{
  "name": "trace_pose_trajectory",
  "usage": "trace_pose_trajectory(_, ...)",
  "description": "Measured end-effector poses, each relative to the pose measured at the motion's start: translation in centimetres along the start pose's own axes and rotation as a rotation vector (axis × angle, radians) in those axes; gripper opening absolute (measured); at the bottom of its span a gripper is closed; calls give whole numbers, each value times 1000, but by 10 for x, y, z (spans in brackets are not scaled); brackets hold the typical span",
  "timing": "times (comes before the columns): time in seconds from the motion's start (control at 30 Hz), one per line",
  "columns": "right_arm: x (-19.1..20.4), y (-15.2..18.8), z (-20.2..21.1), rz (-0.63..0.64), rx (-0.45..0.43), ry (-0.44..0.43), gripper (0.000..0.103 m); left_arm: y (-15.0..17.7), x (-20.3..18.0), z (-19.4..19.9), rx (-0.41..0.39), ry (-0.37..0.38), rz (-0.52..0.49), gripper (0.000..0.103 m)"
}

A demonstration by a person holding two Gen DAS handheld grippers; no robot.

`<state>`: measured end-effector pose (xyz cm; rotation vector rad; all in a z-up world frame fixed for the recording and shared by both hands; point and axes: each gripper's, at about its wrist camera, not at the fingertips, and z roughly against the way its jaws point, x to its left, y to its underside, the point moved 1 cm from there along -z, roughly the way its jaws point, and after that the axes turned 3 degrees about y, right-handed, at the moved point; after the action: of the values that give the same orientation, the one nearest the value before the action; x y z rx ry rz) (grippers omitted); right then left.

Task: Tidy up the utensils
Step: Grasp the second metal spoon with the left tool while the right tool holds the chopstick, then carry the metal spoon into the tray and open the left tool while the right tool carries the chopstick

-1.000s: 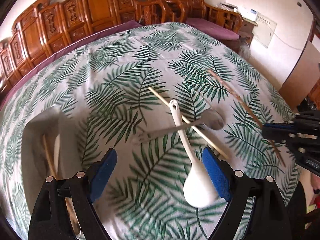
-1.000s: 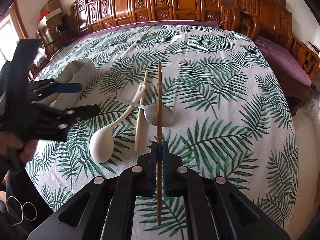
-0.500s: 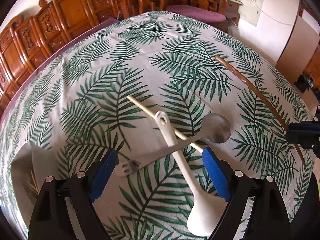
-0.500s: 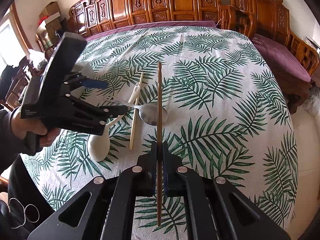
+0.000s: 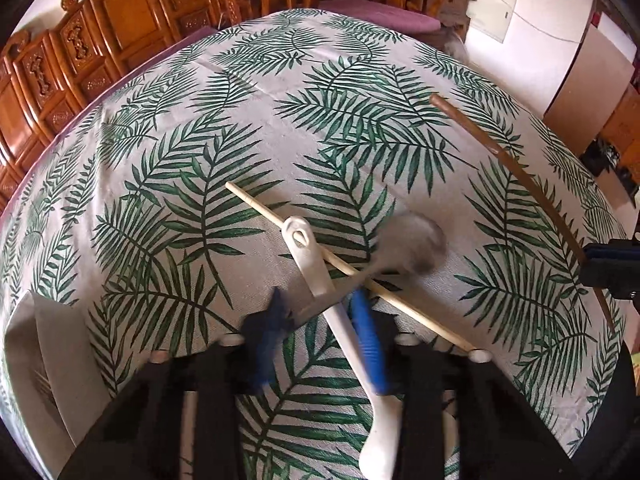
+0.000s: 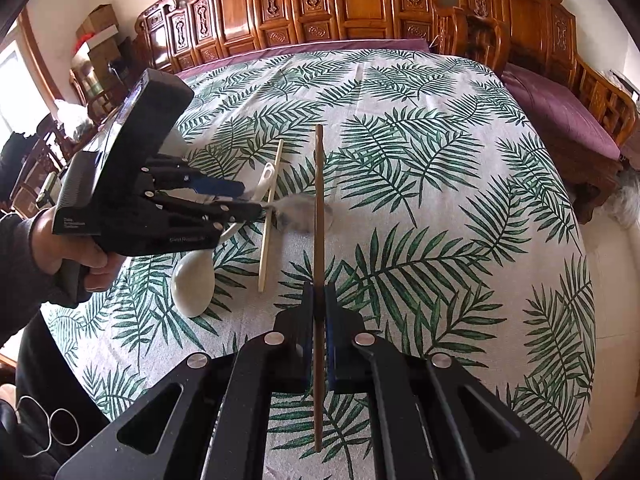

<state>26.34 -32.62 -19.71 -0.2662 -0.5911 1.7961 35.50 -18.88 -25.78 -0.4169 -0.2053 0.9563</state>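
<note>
My right gripper [image 6: 319,304] is shut on a dark brown chopstick [image 6: 319,208] and holds it above the cloth; the chopstick also shows in the left wrist view [image 5: 508,160]. My left gripper [image 5: 316,320] is closing around the handle of a metal spoon [image 5: 412,244], which is blurred. The jaws still stand apart. A white ceramic spoon [image 5: 316,268] and a pale chopstick [image 5: 260,206] lie crossed under it. In the right wrist view the left gripper [image 6: 256,204] is at the metal spoon [image 6: 300,214], beside the white spoon [image 6: 192,280] and pale chopstick [image 6: 270,216].
A white organiser tray [image 5: 36,344] sits at the left on the palm-leaf tablecloth [image 5: 240,100]. Carved wooden chairs [image 6: 360,4] ring the far side of the table. The table edge drops off at the right [image 6: 592,320].
My left gripper has moved forward and down onto the crossed utensils and its jaws have narrowed sharply. The metal spoon now blurs as if shifting. The right gripper holds the brown chopstick steady.
</note>
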Motion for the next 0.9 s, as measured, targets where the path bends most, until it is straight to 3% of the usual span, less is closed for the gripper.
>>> trace_pose_trajectory(0.27,7,3,-1,5,1,-5,6,6,2,7,1,23,30,6)
trace_pose_trajectory(0.4,9,4,-2,8,5,-7,6,11,9,13,-7,47,72,6)
trace_pose_trajectory(0.9,24,-4,-8,18,3,-24,6,26,26,58,-107,23,177,5)
